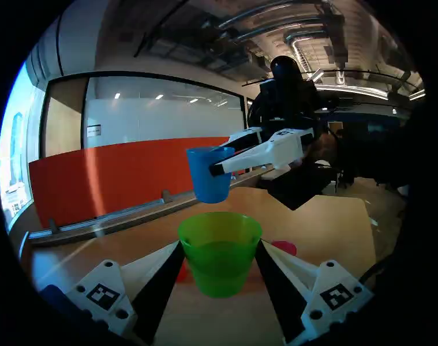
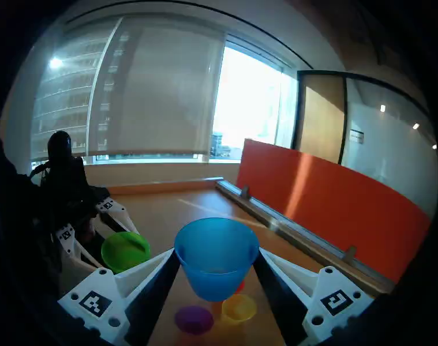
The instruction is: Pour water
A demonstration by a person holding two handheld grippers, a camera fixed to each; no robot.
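In the left gripper view my left gripper [image 1: 220, 262] is shut on a translucent green cup [image 1: 220, 252], held upright above the wooden table [image 1: 322, 225]. Beyond and above it, the right gripper [image 1: 221, 161] holds a blue cup [image 1: 209, 174] upright. In the right gripper view my right gripper [image 2: 216, 266] is shut on that blue cup [image 2: 216, 256], with a little liquid seeming to lie at its bottom. To its left the left gripper [image 2: 112, 239] carries the green cup [image 2: 125, 250] a bit lower.
A purple cup [image 2: 194, 319] and a yellow cup [image 2: 239, 307] stand on the table [image 2: 178, 213] under the blue cup, with something red behind. A red disc [image 1: 284, 248] lies on the table. An orange partition [image 2: 334, 202] with a rail runs along the table edge. A person stands behind the grippers.
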